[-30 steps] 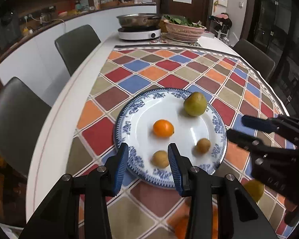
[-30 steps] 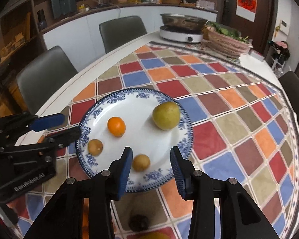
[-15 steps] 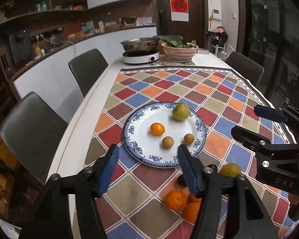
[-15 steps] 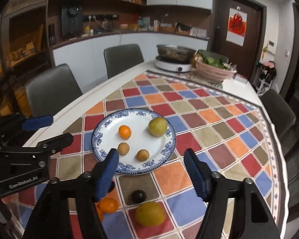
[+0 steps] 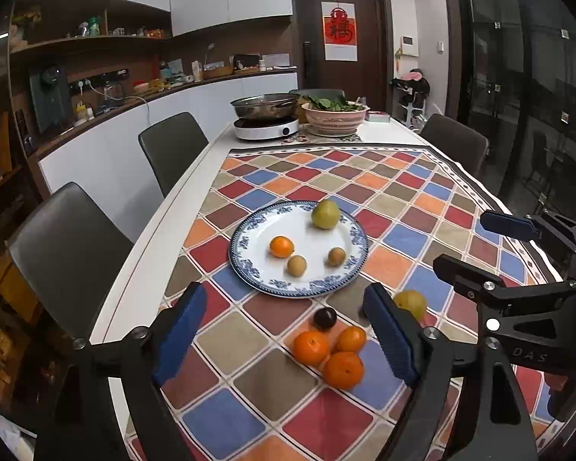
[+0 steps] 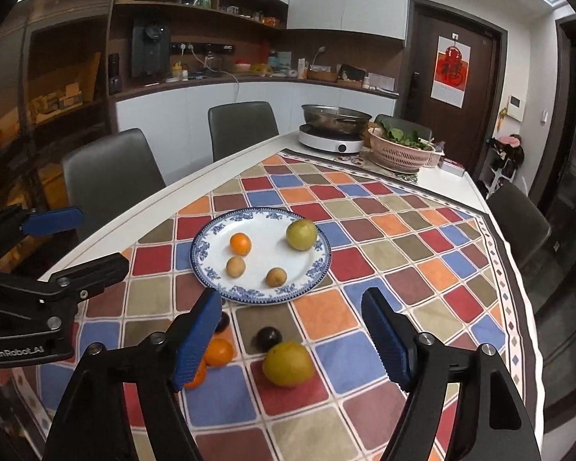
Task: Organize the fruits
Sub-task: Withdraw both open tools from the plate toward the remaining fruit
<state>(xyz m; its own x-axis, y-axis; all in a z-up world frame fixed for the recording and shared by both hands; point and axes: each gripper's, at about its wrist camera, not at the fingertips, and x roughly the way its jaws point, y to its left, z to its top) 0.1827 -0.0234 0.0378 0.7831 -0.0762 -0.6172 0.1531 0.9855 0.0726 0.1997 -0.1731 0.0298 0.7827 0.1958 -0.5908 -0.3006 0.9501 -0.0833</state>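
Above the plate (image 5: 359, 265), both the left gripper (image 5: 284, 340) and right gripper (image 6: 290, 336) have pulled back, spread wide and empty, leaving loose oranges (image 5: 328, 353) unsorted.

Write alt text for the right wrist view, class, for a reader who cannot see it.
An open right tool hovers over a checkered tablecloth, a green pear and a dark plum between its blue fingers. Beyond, a blue-rimmed plate holds an orange, a pear and two small brown fruits; the left tool is at far left.

Grey chairs (image 5: 172, 150) flank the table (image 5: 149, 230); dark door (image 6: 453, 92) behind.
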